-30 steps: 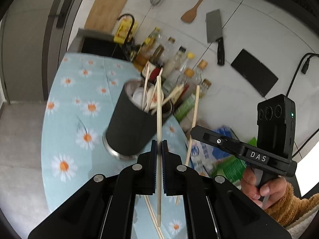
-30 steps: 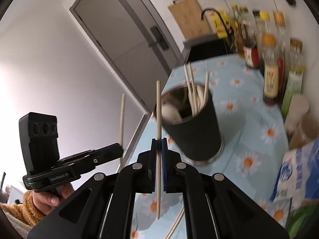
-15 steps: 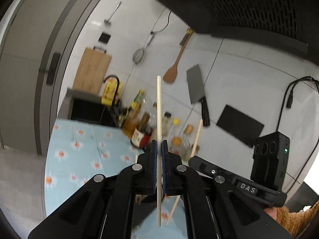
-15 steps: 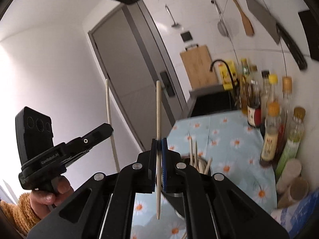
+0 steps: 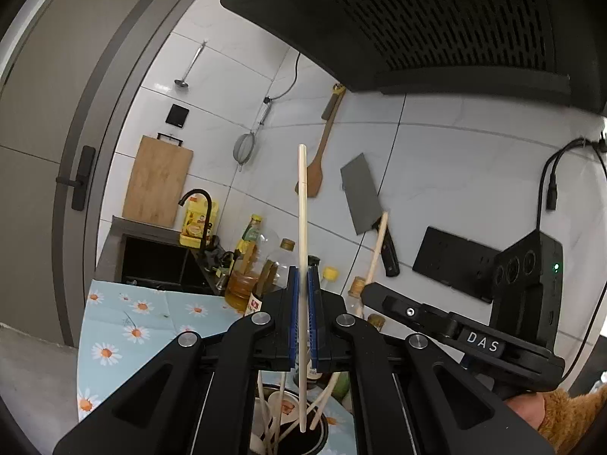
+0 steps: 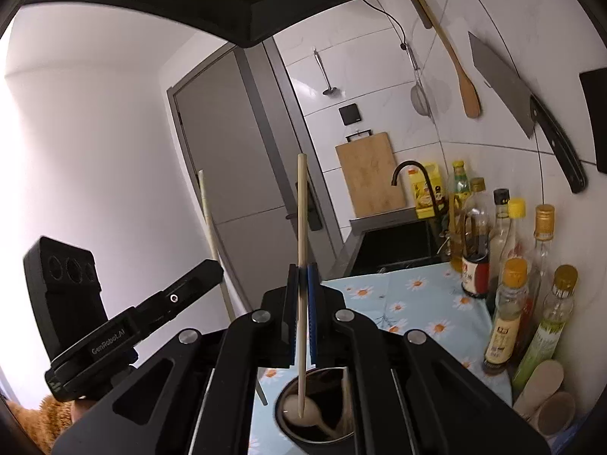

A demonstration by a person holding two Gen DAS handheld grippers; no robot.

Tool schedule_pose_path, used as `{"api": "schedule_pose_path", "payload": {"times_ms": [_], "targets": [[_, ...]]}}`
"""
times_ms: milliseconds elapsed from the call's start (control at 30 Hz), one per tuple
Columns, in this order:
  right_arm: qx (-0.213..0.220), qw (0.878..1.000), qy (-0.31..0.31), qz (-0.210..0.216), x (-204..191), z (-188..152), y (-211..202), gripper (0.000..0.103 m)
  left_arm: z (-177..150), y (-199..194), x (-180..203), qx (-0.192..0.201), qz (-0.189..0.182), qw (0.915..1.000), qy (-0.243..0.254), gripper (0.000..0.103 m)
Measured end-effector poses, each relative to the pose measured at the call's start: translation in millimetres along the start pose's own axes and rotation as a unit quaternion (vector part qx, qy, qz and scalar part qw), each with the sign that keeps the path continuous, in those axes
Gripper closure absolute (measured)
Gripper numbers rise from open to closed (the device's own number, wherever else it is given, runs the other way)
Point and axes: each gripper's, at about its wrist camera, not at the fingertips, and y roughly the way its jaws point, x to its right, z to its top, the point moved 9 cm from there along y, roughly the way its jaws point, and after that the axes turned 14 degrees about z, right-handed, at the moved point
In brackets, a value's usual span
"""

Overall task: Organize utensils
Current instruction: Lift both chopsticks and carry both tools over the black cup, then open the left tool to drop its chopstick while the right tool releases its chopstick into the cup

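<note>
My left gripper (image 5: 302, 295) is shut on a pale wooden chopstick (image 5: 302, 227), held upright with its lower tip over the black utensil holder (image 5: 288, 432) that holds several chopsticks and a white spoon. My right gripper (image 6: 302, 295) is shut on another chopstick (image 6: 302, 235), also upright, its tip above the holder's (image 6: 315, 413) open mouth. Each gripper shows in the other's view, the right one (image 5: 383, 292) at right, the left one (image 6: 212, 265) at left, each with its chopstick.
A daisy-patterned cloth (image 6: 417, 303) covers the counter. Several sauce and oil bottles (image 6: 508, 303) stand along the tiled wall. A sink with a black tap (image 6: 409, 174) is behind. A cleaver (image 5: 364, 197), wooden spatula (image 5: 318, 167) and cutting board (image 5: 157, 182) hang on the wall. A range hood (image 5: 417, 22) is overhead.
Both grippers have risen and tilted up with their chopsticks. The holder has dropped from mid-frame to the bottom edge, directly below the chopstick tips.
</note>
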Motion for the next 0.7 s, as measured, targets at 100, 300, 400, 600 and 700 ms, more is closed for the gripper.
{"api": "schedule_pose_path", "payload": {"times_ms": [100,300,400,600,700], "targets": [[-0.007,1.0,0.004,-0.015,11,-10,5,0.098,-14,10,-4,-0.007,0.015,0.9998,0.011,0.1],[-0.022,0.999,0.015,-0.024,28,-27,14,0.098,-42,25,-12,-0.035,0.023,0.9991,0.011,0.1],[-0.03,0.999,0.018,-0.027,33,-33,17,0.097,-52,30,-14,-0.046,0.026,0.9985,0.013,0.1],[-0.053,0.998,0.03,-0.026,35,-46,22,0.092,-66,32,-18,-0.072,0.033,0.9969,0.007,0.098],[-0.054,0.998,0.034,-0.026,33,-48,21,0.089,-68,29,-20,-0.078,0.042,0.996,0.009,0.098]]}}
